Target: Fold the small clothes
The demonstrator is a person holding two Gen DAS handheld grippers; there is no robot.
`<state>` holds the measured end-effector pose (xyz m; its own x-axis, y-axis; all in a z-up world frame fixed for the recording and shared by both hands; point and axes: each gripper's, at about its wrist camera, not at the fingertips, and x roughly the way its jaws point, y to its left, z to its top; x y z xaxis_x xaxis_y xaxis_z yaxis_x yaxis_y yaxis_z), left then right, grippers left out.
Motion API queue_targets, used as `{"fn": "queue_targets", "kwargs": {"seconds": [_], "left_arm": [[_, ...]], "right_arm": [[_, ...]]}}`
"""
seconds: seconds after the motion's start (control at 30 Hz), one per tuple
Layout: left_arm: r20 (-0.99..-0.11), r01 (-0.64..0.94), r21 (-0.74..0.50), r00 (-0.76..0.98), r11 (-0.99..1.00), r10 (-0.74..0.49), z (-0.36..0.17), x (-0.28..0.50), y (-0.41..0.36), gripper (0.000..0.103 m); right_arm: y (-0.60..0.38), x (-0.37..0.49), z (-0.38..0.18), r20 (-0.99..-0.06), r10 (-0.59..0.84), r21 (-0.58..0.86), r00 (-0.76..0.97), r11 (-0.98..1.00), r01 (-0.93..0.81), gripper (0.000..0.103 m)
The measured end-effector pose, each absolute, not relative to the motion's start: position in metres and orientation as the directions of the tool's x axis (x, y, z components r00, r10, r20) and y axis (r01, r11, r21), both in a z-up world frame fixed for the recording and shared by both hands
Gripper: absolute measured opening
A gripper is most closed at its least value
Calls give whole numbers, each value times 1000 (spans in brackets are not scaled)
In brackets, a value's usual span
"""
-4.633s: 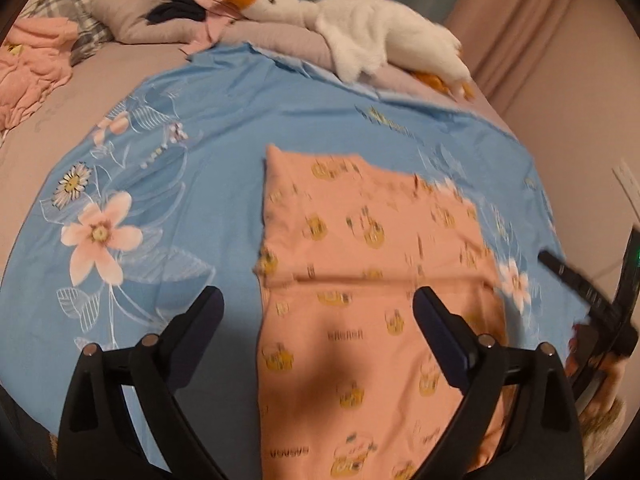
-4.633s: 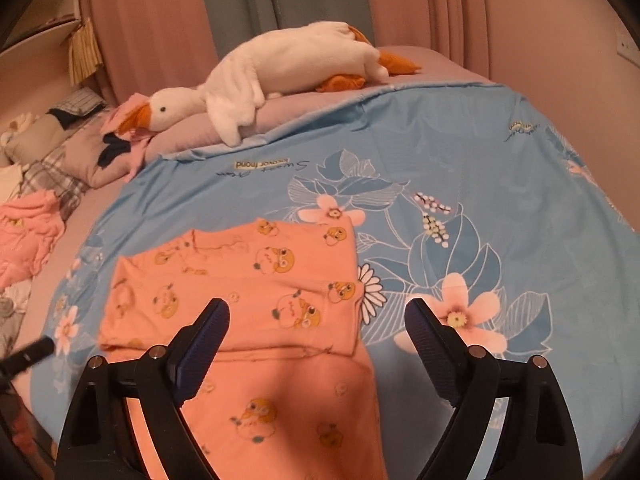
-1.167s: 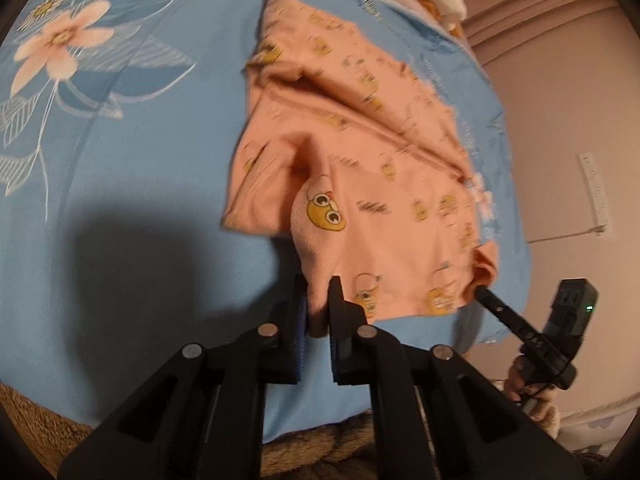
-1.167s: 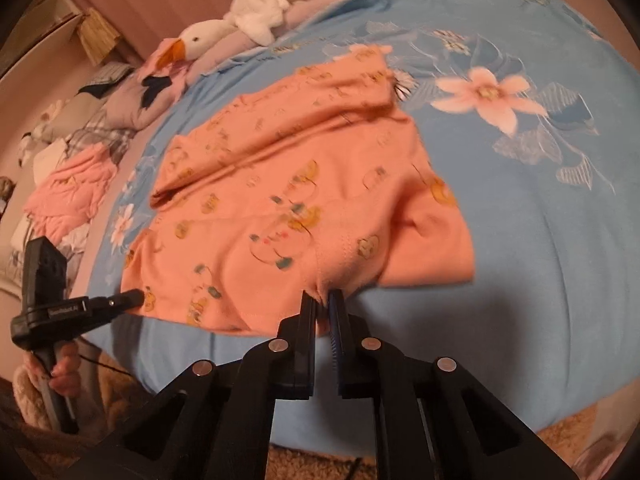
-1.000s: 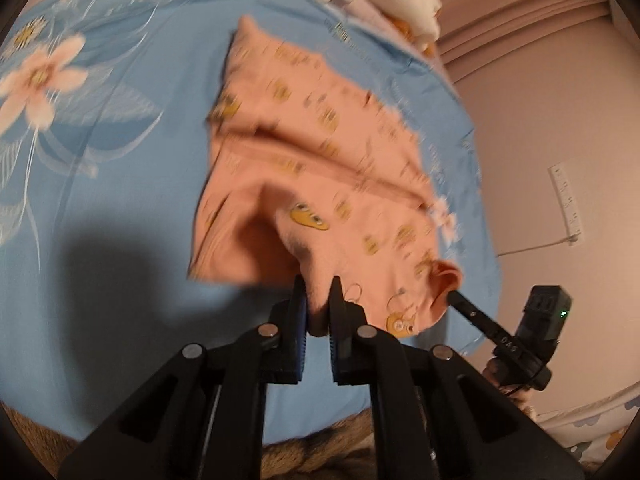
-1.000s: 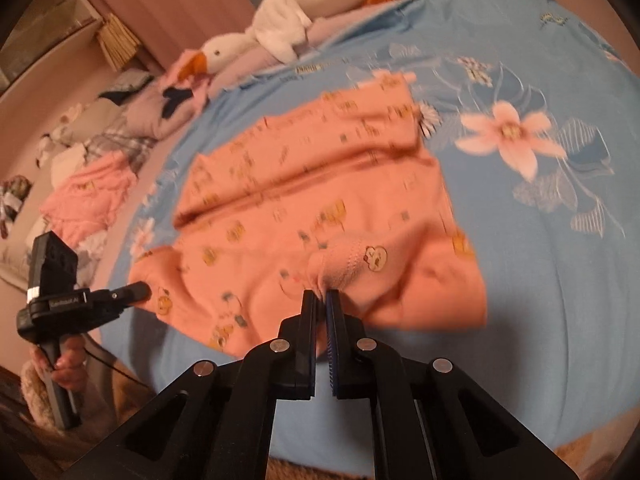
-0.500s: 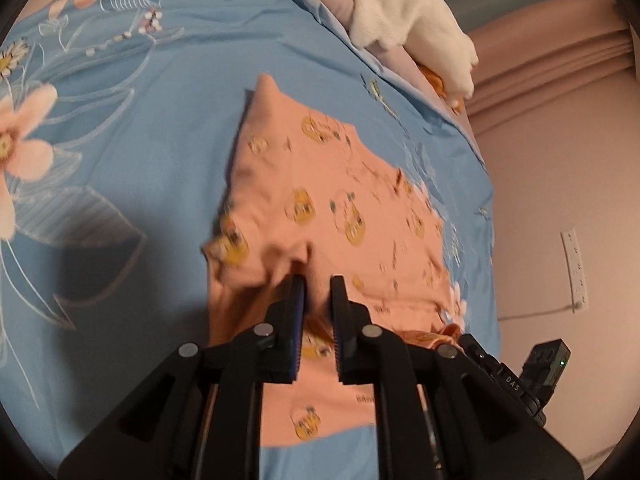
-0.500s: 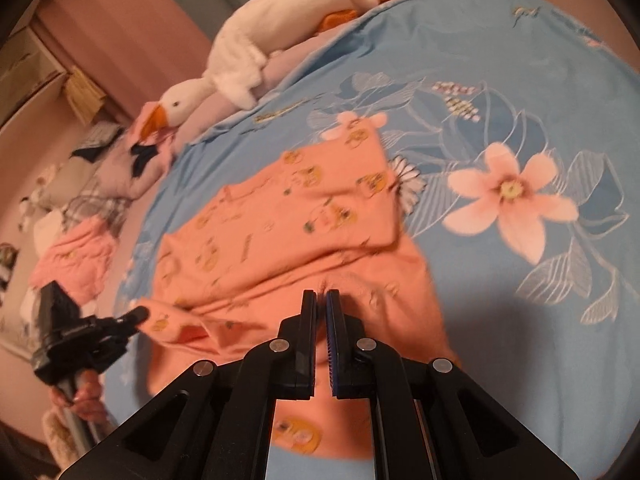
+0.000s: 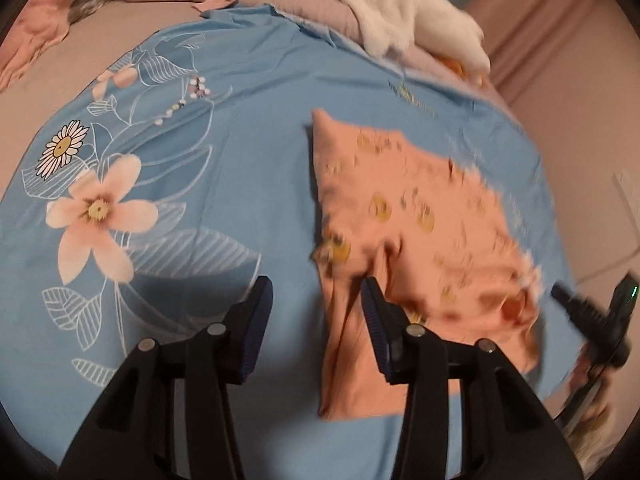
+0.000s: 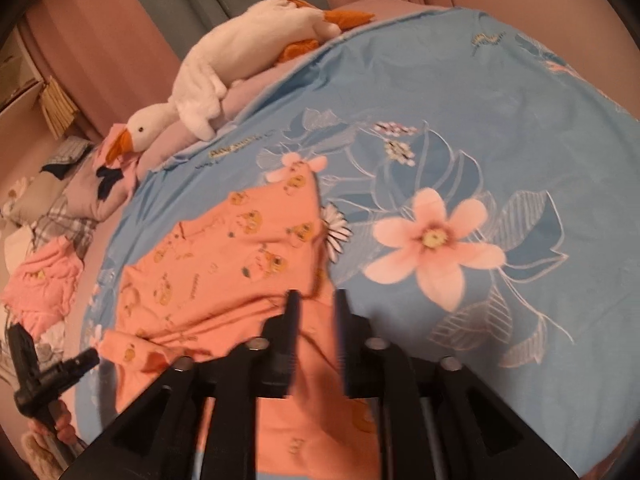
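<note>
A small orange garment point(image 9: 404, 236) with yellow cartoon prints lies folded over on the blue floral bedsheet point(image 9: 240, 92). My left gripper point(image 9: 316, 304) hovers at the garment's left edge with its jaws opening. The fabric lies under them, loose from both pads. In the right wrist view the garment point(image 10: 224, 264) spreads ahead and under my right gripper point(image 10: 316, 312). Its jaws are opening too, and a narrow gap shows with no cloth pinched. Each gripper appears at the edge of the other's view: the right gripper point(image 9: 592, 320) and the left gripper point(image 10: 48, 372), held by a hand.
A white plush goose point(image 9: 400, 12) lies along the pillows at the head of the bed, also the goose point(image 10: 240, 60). A crumpled pink clothes pile point(image 10: 44, 280) sits at the left beside plaid fabric. Curtains and a wall close in behind and to the right.
Both grippers carried the pinched hem forward over the garment, then their jaws parted and let the fabric drop. The garment now lies folded over on the sheet.
</note>
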<state>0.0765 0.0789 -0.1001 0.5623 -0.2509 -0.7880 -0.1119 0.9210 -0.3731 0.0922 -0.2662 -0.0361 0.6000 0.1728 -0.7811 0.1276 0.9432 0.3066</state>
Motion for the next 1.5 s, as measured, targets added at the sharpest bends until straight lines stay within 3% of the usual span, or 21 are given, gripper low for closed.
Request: {"fn": "queue_targets", "kwargs": {"seconds": [0.03, 0.07, 0.3, 0.6, 0.63, 0.77, 0.97, 1.07, 1.1, 1.13, 1.3, 1.5], "left_arm": [[-789, -89, -370, 556, 925, -262, -103, 74, 76, 42], [-787, -53, -367, 551, 929, -280, -106, 73, 71, 42], [-808, 32, -317, 515, 948, -287, -121, 93, 41, 42], [-813, -18, -349, 504, 937, -293, -122, 104, 37, 41], [-811, -19, -350, 507, 936, -293, -121, 103, 37, 39], [-809, -24, -343, 515, 939, -283, -121, 102, 35, 9], [-796, -17, -317, 548, 948, -256, -111, 96, 25, 5], [-763, -9, -357, 579, 934, -286, -99, 84, 27, 5], [-752, -11, -374, 588, 927, -296, -95, 79, 29, 5], [-745, -8, -388, 592, 922, -309, -93, 76, 29, 5], [-711, 21, -430, 608, 903, -353, -78, 48, 32, 5], [-732, -23, -468, 570, 883, -373, -91, 26, 42, 5]], "right_arm": [[-268, 91, -38, -786, 175, 306, 593, 943, 127, 44], [-269, 90, -40, -789, 180, 306, 588, 944, 122, 46], [-261, 82, -56, -830, 195, 270, 523, 960, 70, 46], [-249, 74, -71, -858, 217, 253, 466, 967, 15, 46], [-247, 73, -71, -861, 210, 242, 463, 970, 10, 46], [-241, 63, -72, -868, 195, 216, 458, 976, -6, 48], [-240, 53, -75, -869, 184, 197, 459, 980, -20, 51], [-240, 54, -71, -855, 206, 218, 476, 976, -29, 39], [-238, 54, -70, -850, 220, 224, 478, 973, -49, 23], [-235, 54, -69, -848, 226, 227, 479, 972, -57, 18], [-218, 42, -58, -823, 273, 238, 499, 962, -133, 15], [-187, 34, -54, -810, 352, 244, 468, 929, -278, 15]]}}
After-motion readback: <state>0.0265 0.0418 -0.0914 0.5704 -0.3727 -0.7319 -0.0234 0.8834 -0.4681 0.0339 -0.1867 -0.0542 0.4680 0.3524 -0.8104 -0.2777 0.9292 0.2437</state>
